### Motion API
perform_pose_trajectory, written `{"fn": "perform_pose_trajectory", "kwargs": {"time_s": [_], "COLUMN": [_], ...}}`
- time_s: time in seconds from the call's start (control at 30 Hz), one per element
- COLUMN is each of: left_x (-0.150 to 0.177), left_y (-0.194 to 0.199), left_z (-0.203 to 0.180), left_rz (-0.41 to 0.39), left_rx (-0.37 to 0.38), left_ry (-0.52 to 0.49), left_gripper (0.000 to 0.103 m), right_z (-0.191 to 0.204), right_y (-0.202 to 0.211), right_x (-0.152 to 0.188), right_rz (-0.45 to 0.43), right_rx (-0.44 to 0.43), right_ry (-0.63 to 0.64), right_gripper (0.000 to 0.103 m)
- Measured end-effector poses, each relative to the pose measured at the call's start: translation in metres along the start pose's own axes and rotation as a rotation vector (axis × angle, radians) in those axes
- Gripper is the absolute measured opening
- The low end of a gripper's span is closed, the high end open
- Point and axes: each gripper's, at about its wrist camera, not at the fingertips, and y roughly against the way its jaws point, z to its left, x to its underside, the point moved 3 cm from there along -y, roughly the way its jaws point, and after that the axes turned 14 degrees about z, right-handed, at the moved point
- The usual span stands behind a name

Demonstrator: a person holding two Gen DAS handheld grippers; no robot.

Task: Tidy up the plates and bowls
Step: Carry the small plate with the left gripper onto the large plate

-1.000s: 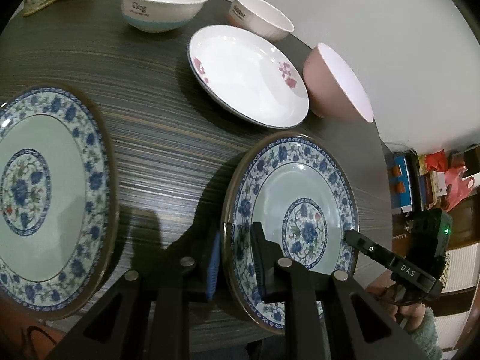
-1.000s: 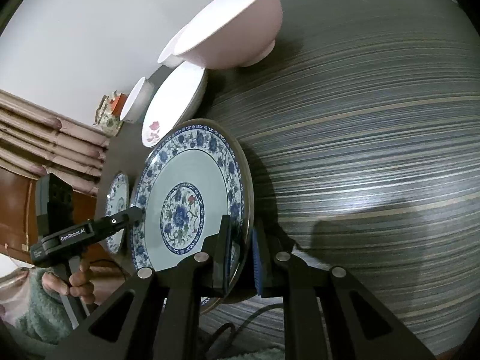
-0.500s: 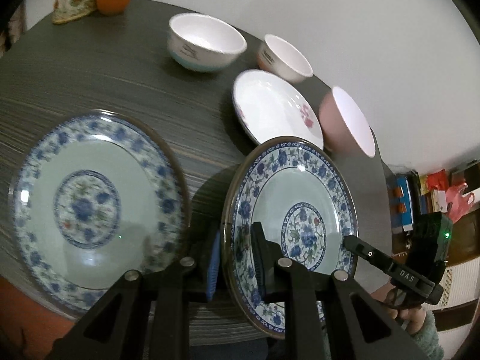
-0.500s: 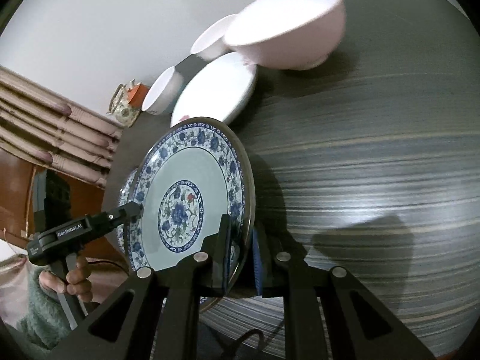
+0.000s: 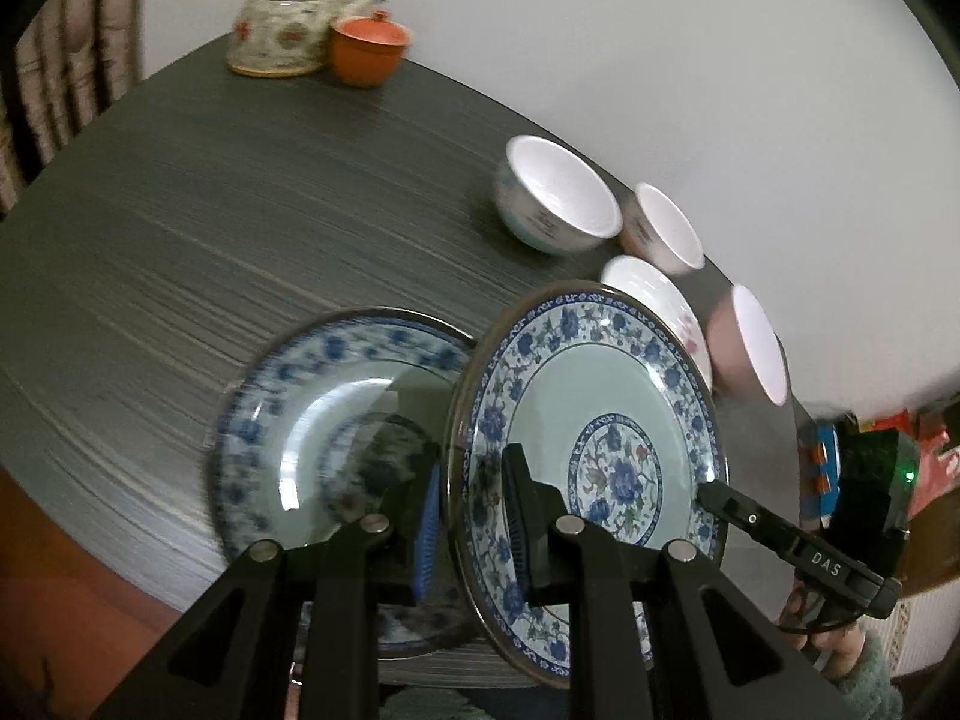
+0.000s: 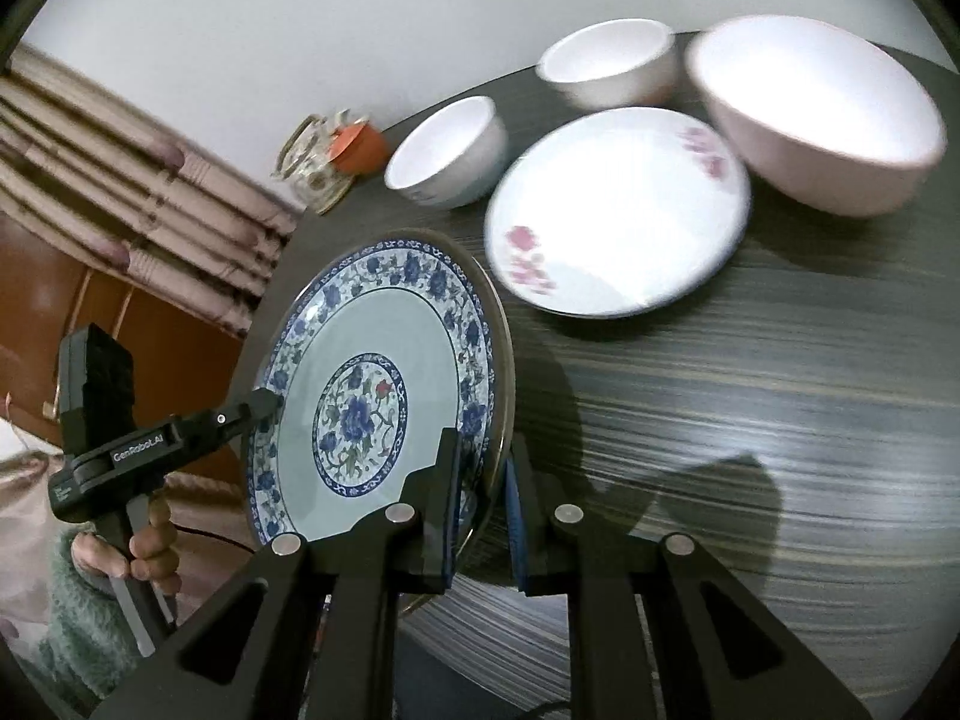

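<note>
Both grippers clamp opposite rims of one blue floral plate (image 5: 600, 402), held off the dark table and tilted; it also shows in the right wrist view (image 6: 384, 360). My left gripper (image 5: 468, 510) is shut on its near rim. My right gripper (image 6: 483, 516) is shut on the other rim. A second blue floral plate (image 5: 336, 396) lies flat on the table, partly under the held plate. A white plate with pink flowers (image 6: 612, 216), a pink bowl (image 6: 828, 114) and two white bowls (image 6: 447, 150) (image 6: 612, 63) stand behind.
A glass teapot (image 5: 282, 18) and an orange lidded cup (image 5: 369, 45) stand at the far table edge (image 5: 120, 540). Curtains and a brown cabinet (image 6: 120, 324) are to the left of the table. The wall is close behind the bowls.
The held plate has been carried left across the table, over the edge of the second blue plate. Both grippers kept their hold. The teapot came into view.
</note>
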Motion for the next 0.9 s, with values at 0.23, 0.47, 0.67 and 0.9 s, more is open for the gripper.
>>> {"fn": "perform_pose_trajectory", "kwargs": {"time_s": [0.23,0.47,0.67,0.9], "left_x": [-0.002,0.001,0.001,-0.001], "left_y": [0.008,-0.003,-0.010,-0.015], "left_z": [0.047,0.083,0.095,0.100], "left_rz": [-0.008,0.012,0.020,0.023], "left_rx": [-0.038,-0.069,-0.077,-0.088], "left_ry": [0.069,0.135,0.156,0.157], "left_gripper": [0.018,0.018,0.018,0.019], "right_z": [0.037,0.054,0.061,0.061], "right_y": [-0.032,-0.070,-0.091,-0.101], "right_x": [-0.016,-0.020,-0.023,-0.025], "right_rz": [0.048,0.119,0.159,0.175], "right_rx": [0.002,0.016,0.026,0.042], "right_ry": [0.040,0.052,0.058,0.060], "right_gripper": [0.014,0.015,0.015,0.016]}}
